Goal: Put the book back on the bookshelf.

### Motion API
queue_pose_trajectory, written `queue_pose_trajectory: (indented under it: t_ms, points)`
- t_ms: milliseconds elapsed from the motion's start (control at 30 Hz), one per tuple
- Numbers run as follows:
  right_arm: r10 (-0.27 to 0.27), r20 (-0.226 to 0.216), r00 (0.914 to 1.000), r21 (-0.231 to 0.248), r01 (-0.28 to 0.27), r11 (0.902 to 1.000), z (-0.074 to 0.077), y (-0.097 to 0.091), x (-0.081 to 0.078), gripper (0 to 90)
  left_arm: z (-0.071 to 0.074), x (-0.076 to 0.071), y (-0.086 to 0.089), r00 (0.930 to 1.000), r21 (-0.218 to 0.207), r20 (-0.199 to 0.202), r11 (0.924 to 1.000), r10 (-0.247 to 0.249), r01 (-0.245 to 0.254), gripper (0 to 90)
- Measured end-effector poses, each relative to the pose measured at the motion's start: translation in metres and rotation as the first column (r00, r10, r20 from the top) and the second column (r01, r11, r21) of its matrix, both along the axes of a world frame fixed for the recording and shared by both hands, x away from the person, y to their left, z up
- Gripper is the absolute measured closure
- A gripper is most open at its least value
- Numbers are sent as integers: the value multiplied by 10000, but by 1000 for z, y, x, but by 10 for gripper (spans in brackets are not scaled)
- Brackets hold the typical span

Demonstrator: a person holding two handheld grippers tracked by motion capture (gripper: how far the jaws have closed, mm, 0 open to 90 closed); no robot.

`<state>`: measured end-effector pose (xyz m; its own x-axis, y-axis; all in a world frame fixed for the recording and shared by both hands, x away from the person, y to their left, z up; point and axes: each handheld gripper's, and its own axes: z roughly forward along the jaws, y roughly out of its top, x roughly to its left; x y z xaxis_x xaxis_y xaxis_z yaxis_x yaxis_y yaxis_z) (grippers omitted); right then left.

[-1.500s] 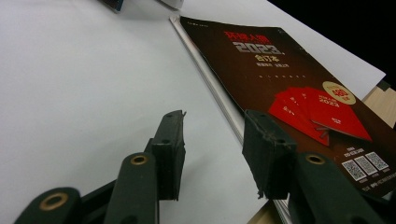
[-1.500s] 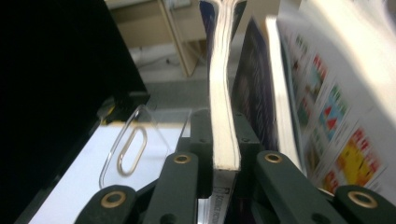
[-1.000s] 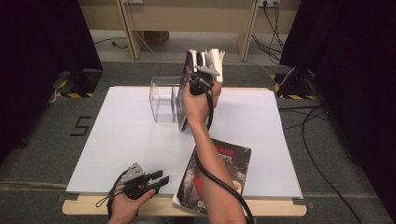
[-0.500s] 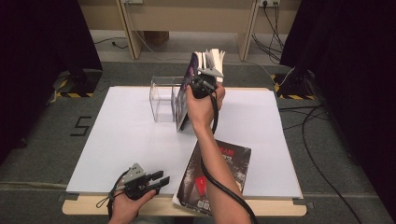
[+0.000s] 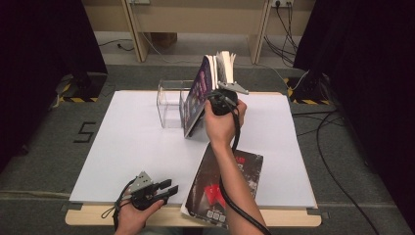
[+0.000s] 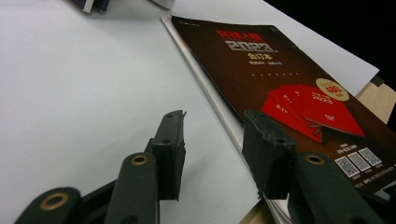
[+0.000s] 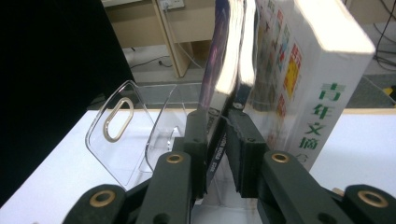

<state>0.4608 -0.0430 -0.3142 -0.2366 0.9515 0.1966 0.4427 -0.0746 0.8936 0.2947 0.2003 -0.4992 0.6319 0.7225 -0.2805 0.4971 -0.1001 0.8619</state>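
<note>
Between the jaws of the right gripper [image 7: 215,135] stands a thin purple-covered book [image 7: 223,70], upright in the clear acrylic rack [image 7: 122,135]; the jaws have just been closing and the pads press on the book's lower spine from both sides. Just to the right of that gripper a thick white book [image 7: 322,79] stands on end, touching the purple one. From the high view, the same gripper [image 5: 221,100] is at the far middle of the white table sheet [image 5: 132,142], with the purple book [image 5: 198,95] leaning away from it toward the rack [image 5: 169,103].

Near the table's front edge rests the left gripper [image 5: 166,188], its jaws apart with nothing between them [image 6: 212,149]. Just to its right lies a dark magazine [image 6: 289,88] flat on the sheet, close beside the right jaw; whether they touch cannot be told.
</note>
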Motion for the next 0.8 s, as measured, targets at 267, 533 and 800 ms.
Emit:
queue_pose_trajectory:
  t_ms: [267,533,800]
  points:
    - [-45,-191,9998,322,51,9995,-5,-4,6,748,0,0,0,10000,-15,5,10000,10,-10,578]
    - [-69,-194,9998,347,76,9994,-6,-8,10,768,0,0,0,10000,17,26,10000,-31,31,579]
    - [-27,-238,9997,130,30,9999,-6,-8,9,742,-1,0,-1,10000,33,-11,10000,-48,48,578]
